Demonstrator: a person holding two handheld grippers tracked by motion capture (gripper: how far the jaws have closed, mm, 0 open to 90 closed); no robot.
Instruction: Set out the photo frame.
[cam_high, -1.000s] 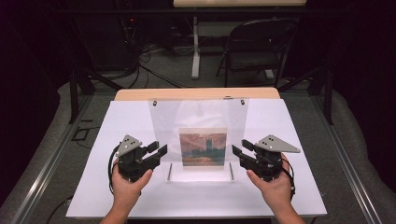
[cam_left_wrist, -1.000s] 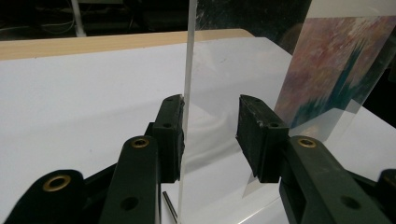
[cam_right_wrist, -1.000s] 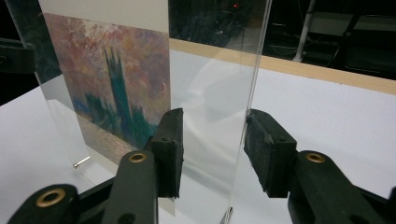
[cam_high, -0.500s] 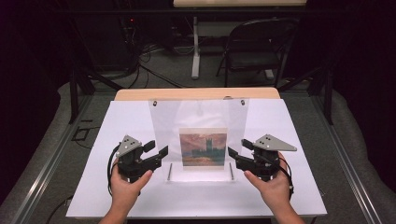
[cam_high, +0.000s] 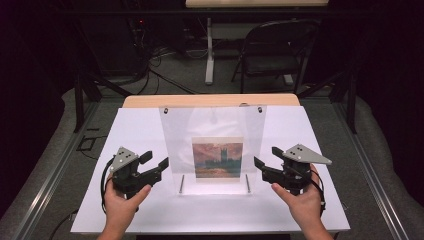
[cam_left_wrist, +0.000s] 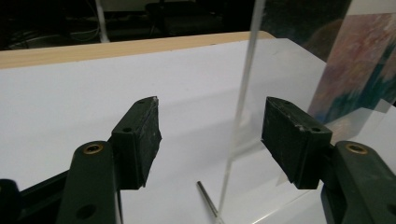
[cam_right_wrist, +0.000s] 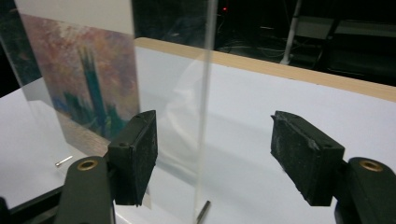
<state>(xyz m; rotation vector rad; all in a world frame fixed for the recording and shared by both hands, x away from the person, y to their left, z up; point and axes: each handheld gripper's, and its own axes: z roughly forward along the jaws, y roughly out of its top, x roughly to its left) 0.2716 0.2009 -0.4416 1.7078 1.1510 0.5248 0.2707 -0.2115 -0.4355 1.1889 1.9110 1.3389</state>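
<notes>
Both tongs have just been opening: the left tongs (cam_high: 156, 163) and right tongs (cam_high: 266, 159) now straddle the clear panel's (cam_high: 215, 125) side edges without pressing. It stands upright mid-worktop (cam_high: 320, 150), seemingly released, apparently self-supporting.

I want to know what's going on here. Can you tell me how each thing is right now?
Clear panel: upright on the table, not gripped.
Painting print: upright on the panel.
Left gripper: open, just opened, panel edge between its fingers.
Right gripper: open, just opened, panel edge between its fingers.
Chair: unoccupied.
</notes>
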